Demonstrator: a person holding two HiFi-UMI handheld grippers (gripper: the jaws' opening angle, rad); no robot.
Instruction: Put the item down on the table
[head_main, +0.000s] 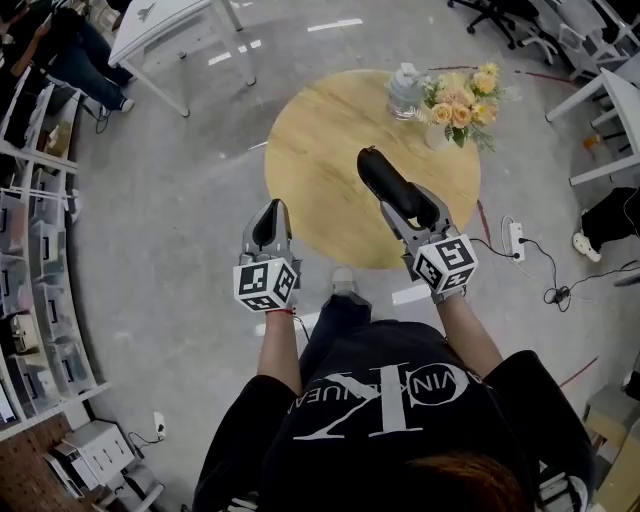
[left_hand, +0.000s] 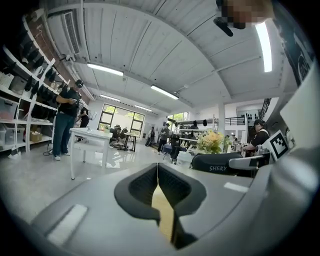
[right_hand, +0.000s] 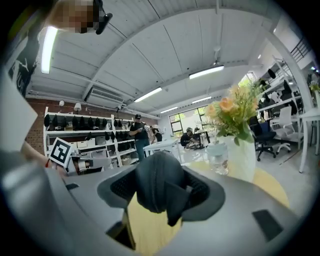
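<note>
Right gripper (head_main: 408, 212), just right of centre in the head view, has its jaws spread wide and clamped on the item (head_main: 378, 172). It is a black oblong thing with a rounded end, and it sticks out past the jaws toward the upper middle of the frame, over the round wooden table (head_main: 320, 190). Left gripper (head_main: 271, 215), left of centre by the table's lower-left rim, has its jaws pressed together with nothing between them. A white table (head_main: 160, 25) stands at upper left. At the round table's upper right sit a vase of yellow and orange flowers (head_main: 458, 100) and, just left of it, a clear jar (head_main: 404, 92). A white power strip (head_main: 516, 240) lies on the floor at right.
</note>
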